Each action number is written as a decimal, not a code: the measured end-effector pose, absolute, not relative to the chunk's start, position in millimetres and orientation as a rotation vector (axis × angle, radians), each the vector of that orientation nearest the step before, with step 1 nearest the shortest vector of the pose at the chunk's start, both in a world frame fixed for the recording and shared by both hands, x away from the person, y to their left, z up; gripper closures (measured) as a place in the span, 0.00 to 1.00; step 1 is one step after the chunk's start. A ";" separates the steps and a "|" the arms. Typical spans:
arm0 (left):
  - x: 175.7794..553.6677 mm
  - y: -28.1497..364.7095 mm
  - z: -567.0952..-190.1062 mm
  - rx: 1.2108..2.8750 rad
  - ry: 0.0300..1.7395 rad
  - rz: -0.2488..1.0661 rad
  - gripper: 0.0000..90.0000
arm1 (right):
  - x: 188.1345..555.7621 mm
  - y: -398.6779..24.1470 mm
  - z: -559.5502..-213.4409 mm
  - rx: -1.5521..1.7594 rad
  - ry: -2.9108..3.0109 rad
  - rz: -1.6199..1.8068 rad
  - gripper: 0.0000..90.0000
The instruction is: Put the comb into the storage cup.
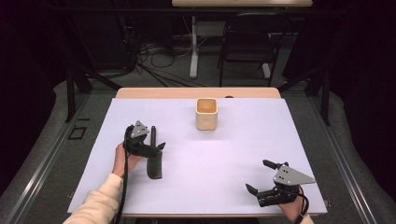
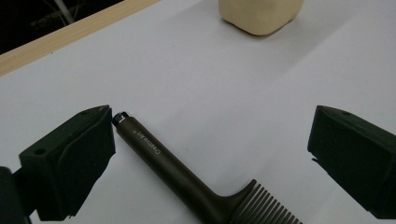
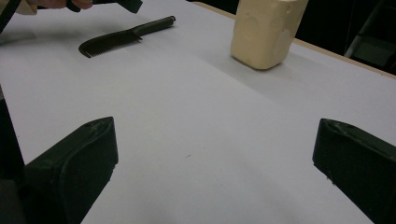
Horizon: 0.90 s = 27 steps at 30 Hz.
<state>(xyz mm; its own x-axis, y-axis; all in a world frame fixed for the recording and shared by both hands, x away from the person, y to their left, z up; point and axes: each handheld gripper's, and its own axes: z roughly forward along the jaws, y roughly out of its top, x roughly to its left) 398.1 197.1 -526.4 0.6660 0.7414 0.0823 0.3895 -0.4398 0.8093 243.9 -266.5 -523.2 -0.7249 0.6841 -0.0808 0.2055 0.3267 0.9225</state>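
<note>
A dark comb (image 1: 155,164) lies flat on the white table mat (image 1: 233,154), left of centre, with its handle pointing away from me. My left gripper (image 1: 152,142) hovers over that handle, held by a hand in a cream sleeve. In the left gripper view the handle (image 2: 163,161) lies between the wide-open jaws, its tip close to the left pad (image 2: 70,163); I cannot tell if they touch. A cream square cup (image 1: 207,113) stands upright at the back centre. My right gripper (image 1: 258,176) is open near the front right corner, with nothing between its fingers.
The mat's front edge runs just below my right hand. A strip of wooden tabletop (image 1: 196,92) shows behind the mat. Beyond the table are a dark chair (image 1: 247,42), cables and a desk leg. The right gripper view shows the comb (image 3: 126,35) and the cup (image 3: 268,32) far ahead.
</note>
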 end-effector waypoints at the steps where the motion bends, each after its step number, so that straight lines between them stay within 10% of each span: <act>1: 400.1 196.9 -526.4 2.073 0.874 0.557 0.02 | 244.0 -266.4 -523.3 0.783 2.138 1.387 0.00; 10: 420.0 195.2 -526.6 2.086 0.888 0.574 0.22 | 243.7 -266.4 -523.2 0.783 2.141 1.384 0.00; 27: 450.7 197.4 -532.8 2.107 0.971 0.563 0.92 | 243.9 -265.9 -523.6 0.785 2.145 1.380 0.00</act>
<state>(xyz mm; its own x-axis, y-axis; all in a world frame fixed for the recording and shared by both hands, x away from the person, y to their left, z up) 450.7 197.4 -532.8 0.6177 0.7822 0.0808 0.4594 -0.4424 0.7702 243.9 -265.9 -523.6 -0.7269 0.6823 -0.0788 0.2110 0.3310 0.9197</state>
